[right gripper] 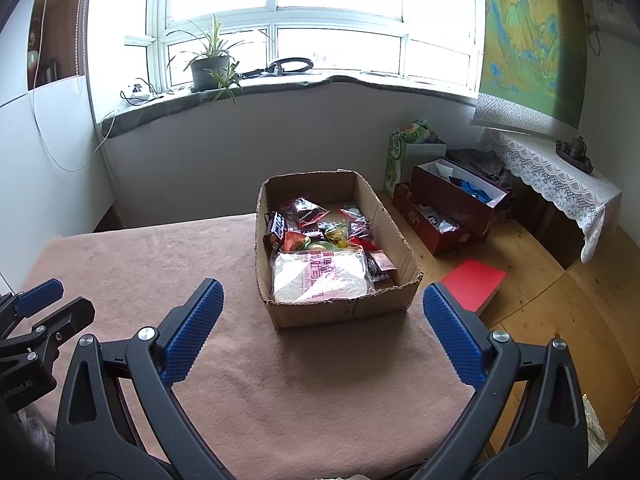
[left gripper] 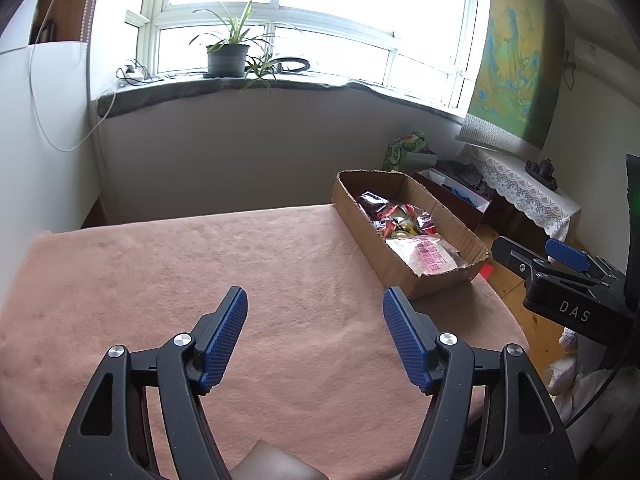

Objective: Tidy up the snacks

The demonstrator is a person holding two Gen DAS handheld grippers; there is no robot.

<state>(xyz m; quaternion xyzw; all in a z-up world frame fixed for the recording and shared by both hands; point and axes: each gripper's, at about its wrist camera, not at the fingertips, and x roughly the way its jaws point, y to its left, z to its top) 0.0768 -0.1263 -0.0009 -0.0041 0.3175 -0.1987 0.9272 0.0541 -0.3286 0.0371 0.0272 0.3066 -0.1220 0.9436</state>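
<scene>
Right wrist view looks straight down into the cardboard box (right gripper: 344,308), sitting centre frame at the far right edge of the brown-clothed table (right gripper: 160,256). Inside, a big pale bag with pink print (right gripper: 320,278) lies along the near wall, and behind it a jumble of small wrappers (right gripper: 316,224), dark, red and yellow, fills the far half. This view also catches a red book (right gripper: 474,282) on the wooden floor just right of the box. The right gripper (right gripper: 320,328) hangs over the cloth short of the box, jaws spread wide, nothing between the blue pads.

Left wrist view shows the same box (left gripper: 384,256) only at an angle, right of centre, its long side wall facing us and the contents half hidden. What it adds: the right gripper (left gripper: 560,260) seen from outside at the right edge. The left gripper (left gripper: 314,328) sits over bare cloth, jaws well apart, empty.
</scene>
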